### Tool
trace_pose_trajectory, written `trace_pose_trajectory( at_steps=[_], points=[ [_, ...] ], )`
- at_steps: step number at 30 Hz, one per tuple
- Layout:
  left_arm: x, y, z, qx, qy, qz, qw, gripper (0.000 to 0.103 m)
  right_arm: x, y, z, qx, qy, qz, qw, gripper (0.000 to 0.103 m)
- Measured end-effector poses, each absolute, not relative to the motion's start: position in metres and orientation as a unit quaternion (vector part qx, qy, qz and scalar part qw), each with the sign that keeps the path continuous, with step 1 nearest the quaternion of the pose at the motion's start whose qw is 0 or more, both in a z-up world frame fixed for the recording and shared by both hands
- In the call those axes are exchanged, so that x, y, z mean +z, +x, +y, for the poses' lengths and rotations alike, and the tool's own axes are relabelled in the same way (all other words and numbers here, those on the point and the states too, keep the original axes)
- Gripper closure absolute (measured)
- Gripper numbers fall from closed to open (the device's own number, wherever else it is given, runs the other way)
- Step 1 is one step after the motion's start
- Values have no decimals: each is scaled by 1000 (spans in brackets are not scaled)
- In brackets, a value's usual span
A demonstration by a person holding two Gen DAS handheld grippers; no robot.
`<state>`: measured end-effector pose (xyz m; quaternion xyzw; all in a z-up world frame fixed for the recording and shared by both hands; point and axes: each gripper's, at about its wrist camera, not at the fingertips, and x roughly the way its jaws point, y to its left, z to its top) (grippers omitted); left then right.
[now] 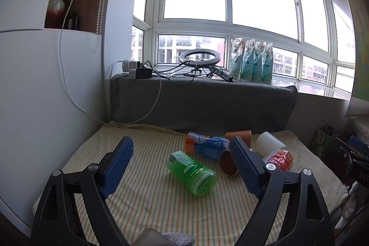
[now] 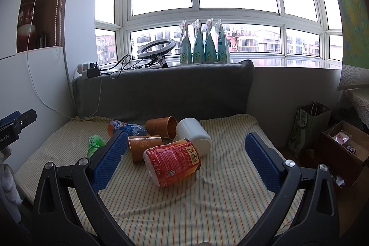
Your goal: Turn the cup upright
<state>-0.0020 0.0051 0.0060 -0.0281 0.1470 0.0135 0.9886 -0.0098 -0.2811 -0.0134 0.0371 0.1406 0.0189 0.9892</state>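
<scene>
Several cups and bottles lie on their sides on the striped cloth. A green cup lies between the fingers of my open, empty left gripper. A red-labelled cup lies between the fingers of my open, empty right gripper. Two orange paper cups, a white cup and a blue-orange bottle lie behind it. In the left wrist view the near orange cup is partly hidden by my right finger.
A grey padded backrest rises behind the cloth. On the sill stand a ring light, chargers with cables and several pouches. A white wall is at left; a paper bag and box at right.
</scene>
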Motion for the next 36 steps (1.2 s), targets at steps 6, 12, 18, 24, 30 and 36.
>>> trace_pose_trajectory(
  at_steps=[6,12,18,24,30,36],
  points=[
    [6,-2,4,13,-27,147,989,17,-14,-9,-282,20,37,141,989,0],
    [6,-2,3,13,-27,146,989,17,-14,-8,-281,19,37,141,989,0],
    [7,-1,2,12,-25,146,989,17,-14,-8,-281,19,37,142,989,0],
    [7,-1,2,12,-24,146,989,17,-14,-8,-282,20,37,142,989,0],
    [6,0,1,12,-24,146,989,17,-14,-9,-280,19,39,143,989,0],
    [6,0,0,12,-24,146,989,17,-14,-9,-281,20,38,141,989,0]
  ],
)
